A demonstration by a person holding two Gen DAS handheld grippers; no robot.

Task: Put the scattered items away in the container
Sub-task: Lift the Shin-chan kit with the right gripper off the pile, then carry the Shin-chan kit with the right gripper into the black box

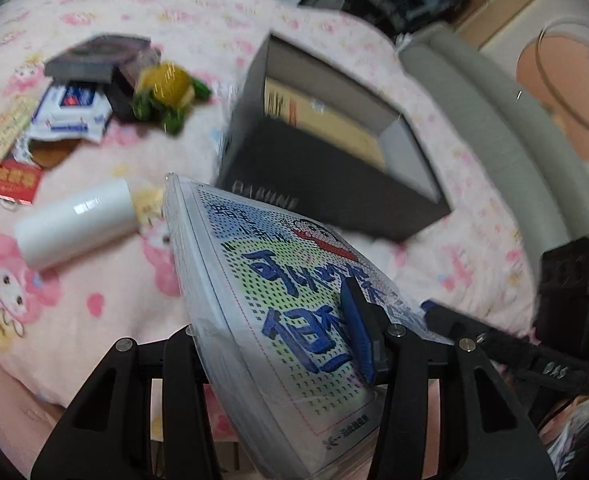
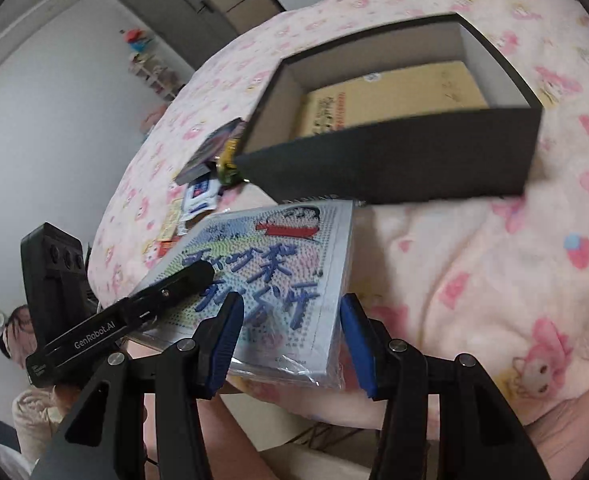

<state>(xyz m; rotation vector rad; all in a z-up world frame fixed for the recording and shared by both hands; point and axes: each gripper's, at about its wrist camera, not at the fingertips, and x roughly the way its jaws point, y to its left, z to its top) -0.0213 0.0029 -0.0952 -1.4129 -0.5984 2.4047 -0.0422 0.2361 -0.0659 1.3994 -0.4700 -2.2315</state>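
Your left gripper point(image 1: 278, 344) is clamped on the plastic-wrapped cartoon booklet point(image 1: 294, 288), one blue pad across the printed cover and the other finger beneath it. The grip sits at the near end of the booklet, which leaves the far corner free to lead; that corner points toward the black box point(image 1: 334, 176). The booklet is tilted and lifted off the pink bedspread point(image 1: 94, 300), not resting flat.

Your right gripper point(image 2: 290, 336) stands with its jaws apart, straddling the booklet's near edge. Whether the blue pads touch the wrapper I cannot tell; it looks like a steadying position, not a grasp.

The box stands open near the middle of the bedspread, beyond the booklet. One tan packet point(image 2: 394, 96) lies flat on its floor. I judge the booklet will need to go in flat or on a slant to clear the near wall.

Count of items outside the box, toward the far left of the bedspread:
- one white cylinder point(image 1: 74, 224), lying on its side, nearest the booklet
- one yellow-and-green plush toy point(image 1: 166, 92)
- one blue-and-white wipes pack point(image 1: 70, 112)
- one red packet point(image 1: 8, 182)
- one dark flat case point(image 1: 94, 56), resting on the pile

Smaller pieces under that pile are too blurred to count.
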